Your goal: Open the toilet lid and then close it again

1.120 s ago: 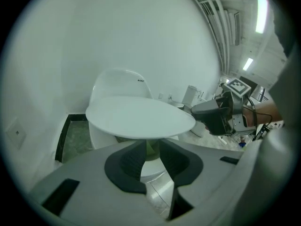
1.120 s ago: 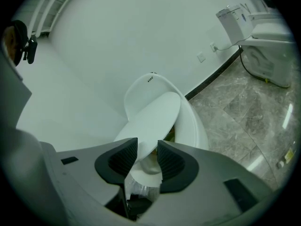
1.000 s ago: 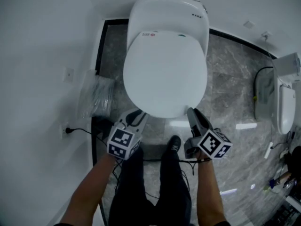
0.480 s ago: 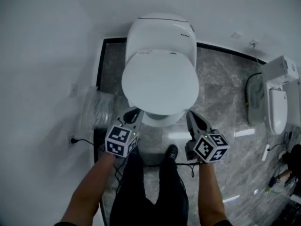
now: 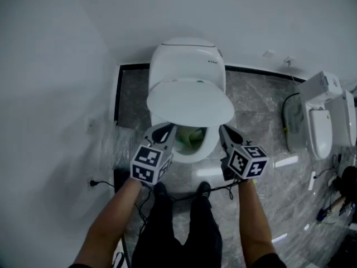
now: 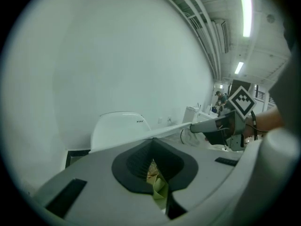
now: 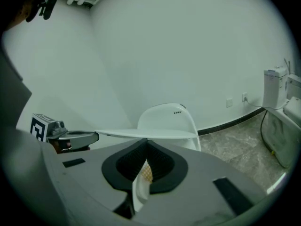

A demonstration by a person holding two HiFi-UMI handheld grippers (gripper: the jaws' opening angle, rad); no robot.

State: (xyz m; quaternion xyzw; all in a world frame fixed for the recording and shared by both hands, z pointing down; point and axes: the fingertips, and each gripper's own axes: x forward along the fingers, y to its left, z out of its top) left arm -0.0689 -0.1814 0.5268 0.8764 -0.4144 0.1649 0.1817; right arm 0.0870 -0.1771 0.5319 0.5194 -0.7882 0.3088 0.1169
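- The left gripper (image 5: 166, 128) has its fingers (image 6: 134, 161) pressed together with nothing gripped between them; the tips sit just under the front-left edge of the toilet lid (image 5: 189, 102)
- The right gripper (image 5: 225, 130) matches it: fingers (image 7: 162, 166) together, empty, tucked under the lid's front-right edge
- Both gripper views show the lid edge-on as a thin white plate right above the fingertips, so it looks carried from below, not pinched; actual contact cannot be confirmed
- The lid is hinged at the back of the toilet and raised at its front, at a shallow tilt, nowhere near upright
- Beneath its front edge the bowl (image 5: 205, 148) shows, with something greenish inside
- Behind the hinge stands the white rear unit (image 5: 187, 60), against the wall
- Judged progress: opening is under way but only the first part is done. The lid has yet to swing up to rest against the rear unit, and the whole closing half is left
- A second toilet (image 5: 321, 124) stands well apart, near the right edge of the grey floor (image 5: 256, 94)
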